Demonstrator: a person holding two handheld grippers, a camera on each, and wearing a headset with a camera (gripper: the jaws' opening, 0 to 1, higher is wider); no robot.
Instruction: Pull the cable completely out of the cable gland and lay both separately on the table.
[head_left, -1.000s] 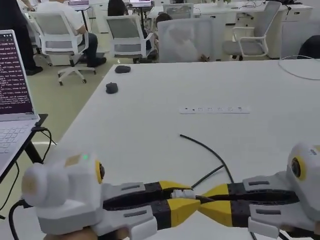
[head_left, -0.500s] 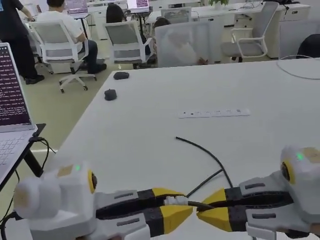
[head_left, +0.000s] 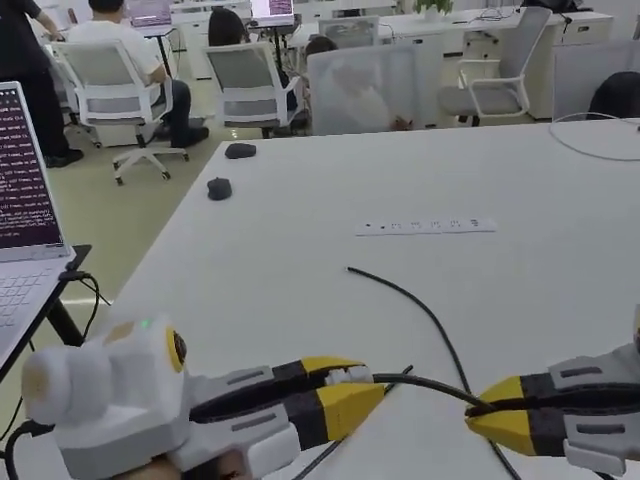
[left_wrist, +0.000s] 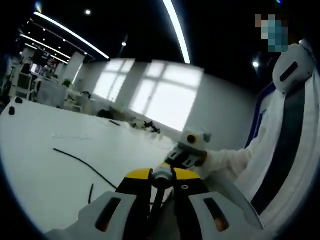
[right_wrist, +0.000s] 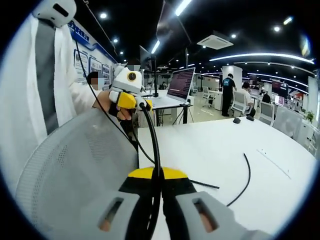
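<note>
- Jaws of the left gripper (head_left: 360, 386) are clamped on the cable gland (head_left: 352, 375), which is held in the air above the near edge of the worktop (head_left: 300, 250).
- Jaws of the right gripper (head_left: 478, 412) are pressed together on the cable (head_left: 430, 384), a little to the right of the gland, also above the near edge.
- One short stretch of cable hangs between the gland and the right gripper. The rest curves away over the worktop, and its far end lies toward the middle, in front of the power strip (head_left: 425, 227).
- I judge that the pulling step is in hand and the cable is not yet out of the gland.
- The next move, I think, needs the two grippers to go further apart with the gland held firm.
- The cable looks thin, black and flexible; the gland looks small and white.
</note>
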